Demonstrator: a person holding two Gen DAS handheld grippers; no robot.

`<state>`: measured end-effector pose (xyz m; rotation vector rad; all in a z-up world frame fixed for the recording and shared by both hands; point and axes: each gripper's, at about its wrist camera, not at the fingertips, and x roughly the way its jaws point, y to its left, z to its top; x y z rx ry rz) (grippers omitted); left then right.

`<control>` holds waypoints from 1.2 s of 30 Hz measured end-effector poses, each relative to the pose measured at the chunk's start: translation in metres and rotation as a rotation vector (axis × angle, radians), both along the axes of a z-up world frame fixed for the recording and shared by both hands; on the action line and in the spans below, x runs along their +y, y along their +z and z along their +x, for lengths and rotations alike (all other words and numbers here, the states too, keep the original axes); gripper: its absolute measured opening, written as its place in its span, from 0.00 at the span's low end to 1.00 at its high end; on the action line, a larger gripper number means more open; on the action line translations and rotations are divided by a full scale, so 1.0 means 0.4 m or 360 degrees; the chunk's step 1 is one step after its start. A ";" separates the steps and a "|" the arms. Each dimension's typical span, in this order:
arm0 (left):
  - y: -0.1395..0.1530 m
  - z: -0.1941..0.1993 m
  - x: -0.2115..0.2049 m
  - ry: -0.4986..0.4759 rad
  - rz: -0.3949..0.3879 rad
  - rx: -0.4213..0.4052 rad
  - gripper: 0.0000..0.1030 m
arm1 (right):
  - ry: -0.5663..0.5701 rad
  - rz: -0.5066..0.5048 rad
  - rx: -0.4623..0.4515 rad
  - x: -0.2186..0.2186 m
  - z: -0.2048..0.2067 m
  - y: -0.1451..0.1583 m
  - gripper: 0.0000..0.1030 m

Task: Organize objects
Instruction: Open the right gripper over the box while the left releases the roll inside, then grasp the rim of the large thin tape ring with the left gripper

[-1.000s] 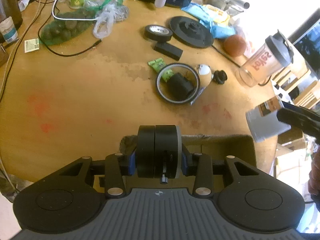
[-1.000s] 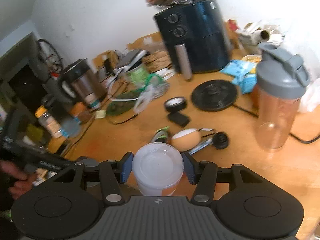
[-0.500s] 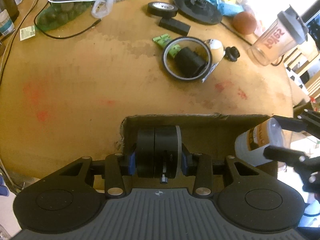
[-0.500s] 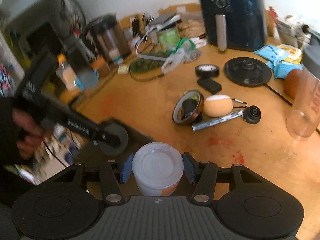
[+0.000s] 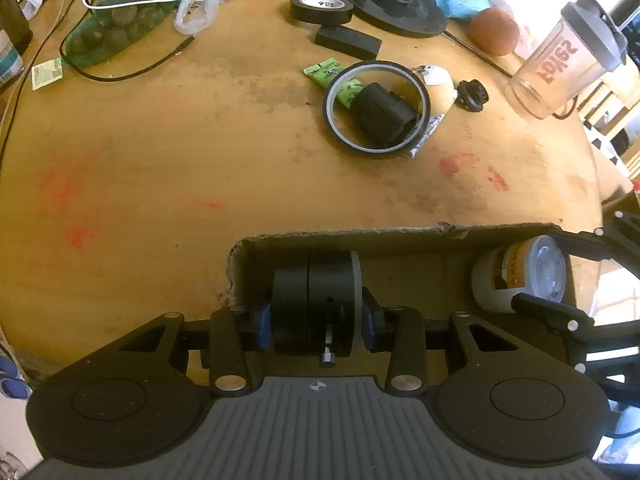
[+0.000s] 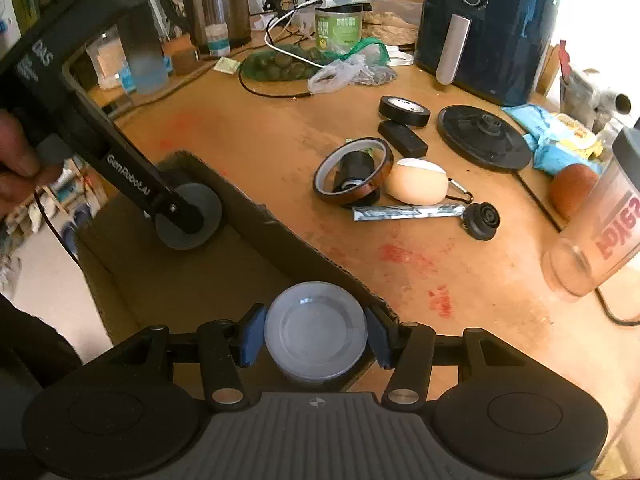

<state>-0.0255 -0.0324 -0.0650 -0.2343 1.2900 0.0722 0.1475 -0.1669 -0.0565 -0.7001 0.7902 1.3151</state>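
My left gripper [image 5: 316, 320] is shut on a black round disc-shaped part [image 5: 314, 300] and holds it inside the open cardboard box [image 5: 360, 234] at the table's near edge. It also shows in the right wrist view [image 6: 188, 216]. My right gripper [image 6: 316, 340] is shut on a white lidded tub [image 6: 316, 332] and holds it in the box's right end; the tub also shows in the left wrist view [image 5: 520, 274]. On the table lie an amber tape ring [image 5: 376, 108] around a black cylinder, a beige egg-shaped case [image 6: 418, 182] and a black tape roll [image 5: 322, 8].
A clear shaker bottle [image 5: 568, 48] stands at the right. A black air fryer [image 6: 486, 28], a black round base [image 6: 484, 136], a black block [image 6: 402, 138], a foil stick [image 6: 408, 212], a bag of avocados [image 5: 112, 36] and cables lie farther back.
Both grippers have come down and back from above the table into the cardboard box, each still holding its object. The tub now sits low in the box's right end.
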 end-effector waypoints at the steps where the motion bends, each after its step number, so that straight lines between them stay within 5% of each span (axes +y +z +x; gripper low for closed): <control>1: 0.000 0.002 -0.001 0.0010 0.0007 -0.0002 0.39 | -0.0003 -0.0009 -0.0017 0.003 -0.002 -0.002 0.55; 8: 0.003 0.019 -0.010 -0.0008 0.0045 -0.0009 0.42 | -0.0012 0.0011 -0.0022 0.013 -0.009 0.013 0.68; 13: 0.022 0.020 -0.009 -0.0022 0.0043 -0.0019 0.44 | -0.0081 0.0091 0.0068 0.005 0.003 0.034 0.97; 27: 0.123 0.034 0.022 -0.0006 -0.0108 -0.0224 0.46 | -0.0305 0.0203 0.0163 -0.035 0.058 0.082 1.00; 36: 0.153 0.082 0.032 -0.0049 -0.0116 -0.0347 0.66 | -0.0424 0.0197 0.0116 -0.048 0.080 0.084 1.00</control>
